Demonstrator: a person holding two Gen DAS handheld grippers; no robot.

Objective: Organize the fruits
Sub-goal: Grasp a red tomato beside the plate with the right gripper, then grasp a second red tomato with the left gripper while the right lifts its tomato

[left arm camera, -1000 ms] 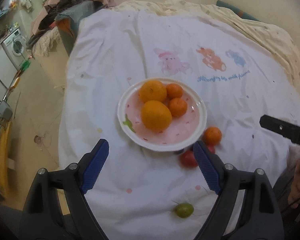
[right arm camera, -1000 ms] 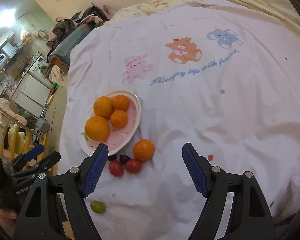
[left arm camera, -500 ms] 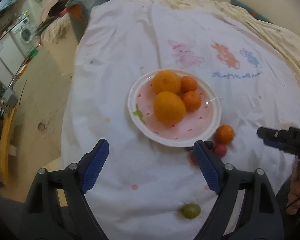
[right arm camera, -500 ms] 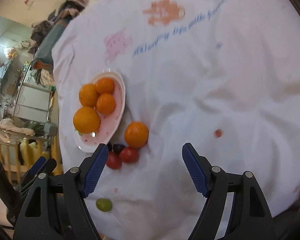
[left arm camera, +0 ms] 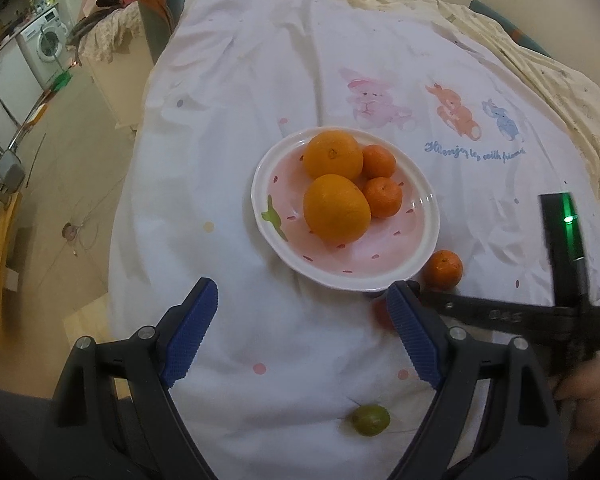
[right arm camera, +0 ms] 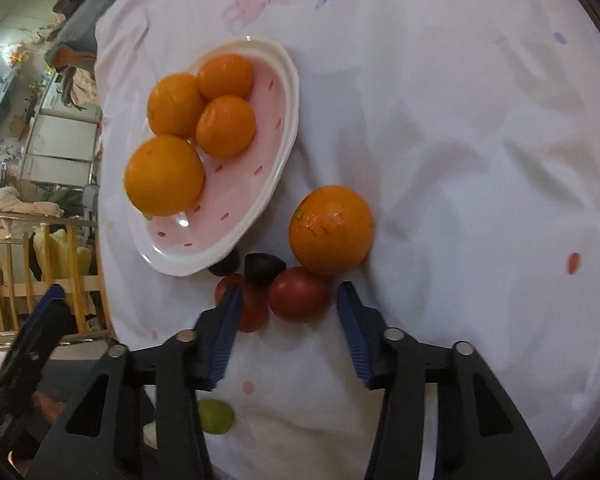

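Observation:
A pink-and-white plate (left arm camera: 416, 248) (right arm camera: 260, 184) holds several oranges on a white cartoon-print sheet. A loose orange (right arm camera: 331, 229) (left arm camera: 442, 269) lies beside the plate. Below it lie two red tomatoes, one (right arm camera: 298, 294) between my right fingers and one (right arm camera: 252, 308) partly behind the left finger, and two dark fruits (right arm camera: 262, 267) by the plate rim. A green fruit (left arm camera: 370, 420) (right arm camera: 216, 416) lies nearer. My right gripper (right arm camera: 286, 300) is open, low, around the red tomato. My left gripper (left arm camera: 300, 304) is open and empty, short of the plate.
The sheet-covered bed drops off at the left to a floor with a washing machine (left arm camera: 46, 42), clothes piles and a wooden rail (right arm camera: 32, 280). The right gripper's body (left arm camera: 500, 314) crosses the left wrist view at right.
My right gripper has dropped down and forward onto the fruit cluster, its fingers narrowing around the red tomato. My left gripper has shifted slightly; the plate sits further right in its view.

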